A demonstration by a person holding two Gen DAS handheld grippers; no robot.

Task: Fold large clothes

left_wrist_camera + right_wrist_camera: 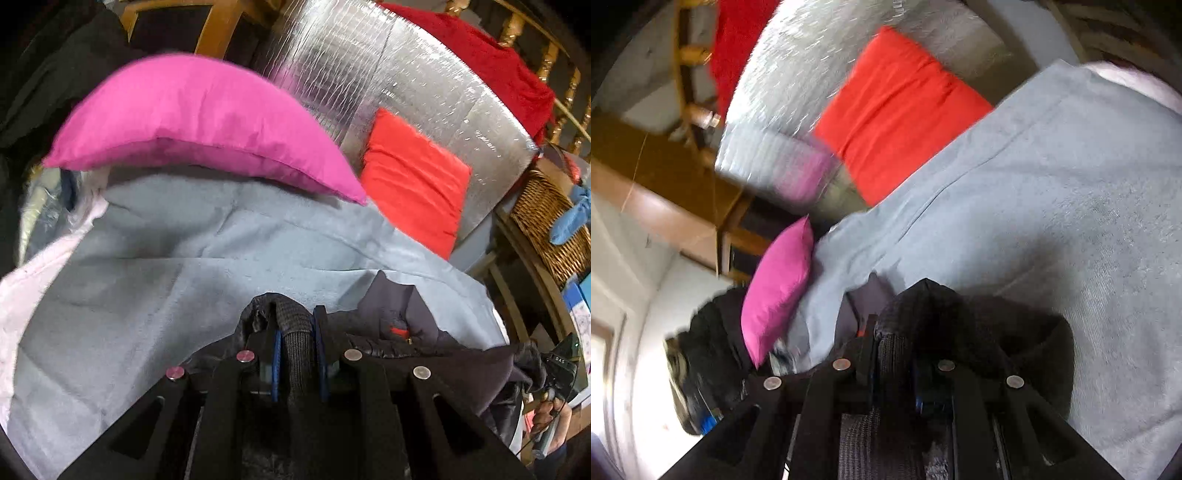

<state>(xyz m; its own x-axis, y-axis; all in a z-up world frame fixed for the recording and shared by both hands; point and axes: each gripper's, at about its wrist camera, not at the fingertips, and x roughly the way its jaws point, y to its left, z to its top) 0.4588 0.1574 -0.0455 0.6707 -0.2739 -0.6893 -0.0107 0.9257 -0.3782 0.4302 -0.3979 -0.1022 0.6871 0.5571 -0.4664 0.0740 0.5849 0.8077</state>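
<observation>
A dark navy jacket (436, 354) with a ribbed knit hem hangs between both grippers over a light blue blanket (166, 258). My left gripper (298, 325) is shut on the ribbed hem (297, 343), which runs between its blue pads. In the right wrist view my right gripper (892, 332) is shut on another stretch of the jacket's ribbed edge (892, 354), and dark cloth (979, 332) bunches over the fingers. The right gripper and the hand holding it (550, 410) show at the lower right of the left wrist view.
A pink pillow (192, 122) and an orange-red cushion (410, 181) lie at the back of the blanket against a silver foil panel (424, 74). A red throw (491, 59) hangs on a wooden rail. A wicker basket (546, 218) stands right. Dark clothes (709, 339) pile beside the pink pillow (779, 288).
</observation>
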